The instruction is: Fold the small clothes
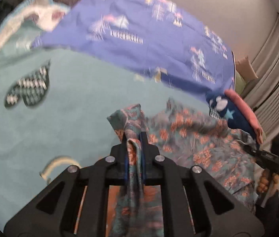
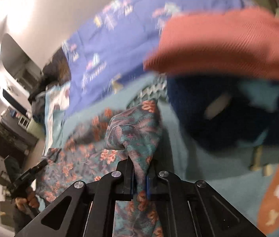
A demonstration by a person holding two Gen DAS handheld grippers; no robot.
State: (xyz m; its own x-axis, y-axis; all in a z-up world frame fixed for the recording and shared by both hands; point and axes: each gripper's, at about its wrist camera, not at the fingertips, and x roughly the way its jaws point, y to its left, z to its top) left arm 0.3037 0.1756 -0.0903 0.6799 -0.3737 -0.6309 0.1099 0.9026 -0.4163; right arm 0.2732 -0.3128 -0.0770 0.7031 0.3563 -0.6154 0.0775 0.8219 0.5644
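A small teal garment with orange flowers [image 1: 194,138] hangs stretched between my two grippers above a teal bed cover [image 1: 70,108]. My left gripper [image 1: 134,138] is shut on one corner of it, the cloth bunched between the fingers. My right gripper [image 2: 140,164] is shut on another corner of the same floral garment [image 2: 131,126]. The right gripper also shows at the right edge of the left wrist view [image 1: 266,154], and the left gripper at the lower left of the right wrist view [image 2: 28,175].
A purple-blue patterned sheet [image 1: 139,29] covers the far part of the bed. A folded dark blue piece with white shapes [image 1: 230,112] and a pink piece [image 1: 246,110] lie stacked near the right gripper; they loom close in the right wrist view [image 2: 228,45]. Curtains [image 1: 273,63] hang behind.
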